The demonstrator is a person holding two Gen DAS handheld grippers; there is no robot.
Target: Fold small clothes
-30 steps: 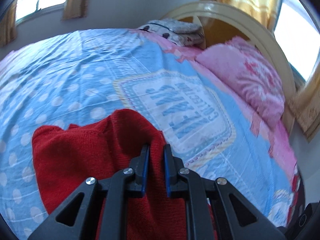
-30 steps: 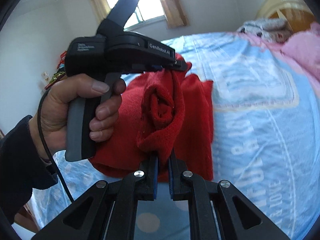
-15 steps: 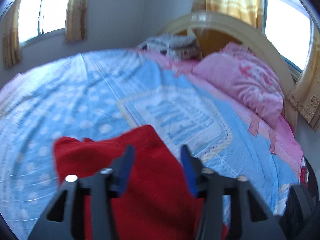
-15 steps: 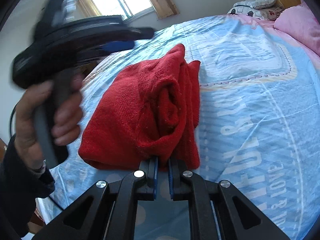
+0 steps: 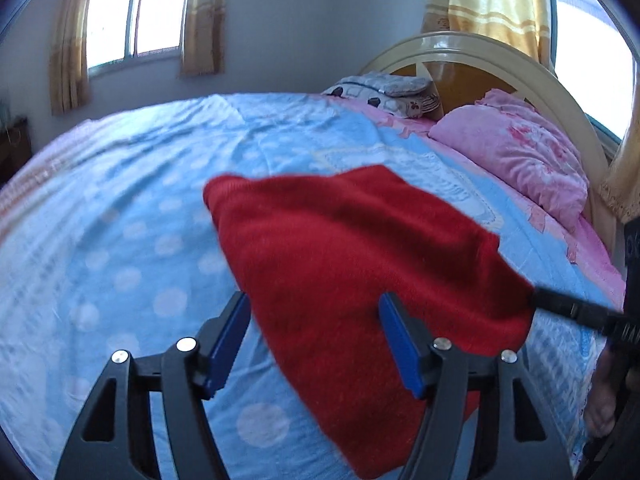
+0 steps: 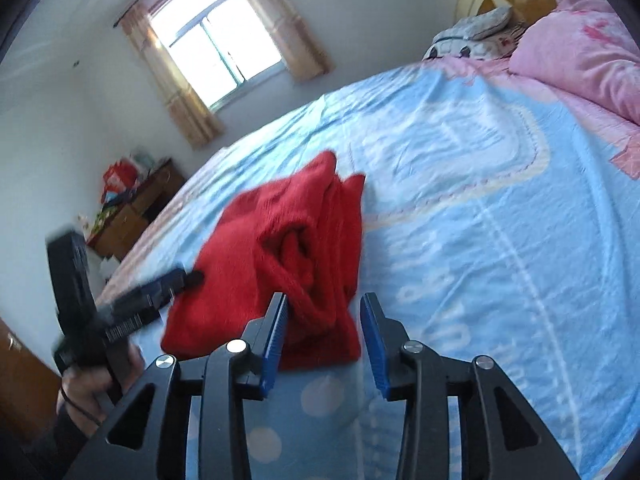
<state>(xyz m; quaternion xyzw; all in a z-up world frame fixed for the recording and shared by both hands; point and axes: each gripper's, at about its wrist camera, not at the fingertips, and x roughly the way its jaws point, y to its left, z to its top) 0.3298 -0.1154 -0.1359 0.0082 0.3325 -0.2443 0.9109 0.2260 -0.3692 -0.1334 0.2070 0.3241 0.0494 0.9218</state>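
A red knit garment [image 5: 360, 264] lies folded in a bundle on the blue bedspread [image 5: 120, 208]; it also shows in the right wrist view [image 6: 288, 264]. My left gripper [image 5: 314, 312] is open just above the garment's near edge and holds nothing. My right gripper [image 6: 324, 308] is open at the garment's near end, its left finger close to the rolled cloth. The left gripper's fingers show in the right wrist view [image 6: 160, 288] at the garment's left side. The right gripper's tip shows at the right edge of the left wrist view [image 5: 568, 306].
A pink pillow [image 5: 516, 156] and a grey patterned bundle [image 5: 384, 92] lie by the curved headboard [image 5: 480, 56]. A wooden dresser [image 6: 132, 212] with clutter stands by the wall beside the bed. Curtained windows [image 6: 216, 44] are behind.
Both grippers have opened and let go of the red garment, which now lies on the bedspread. The left gripper opened first and drew back; the right opened after.
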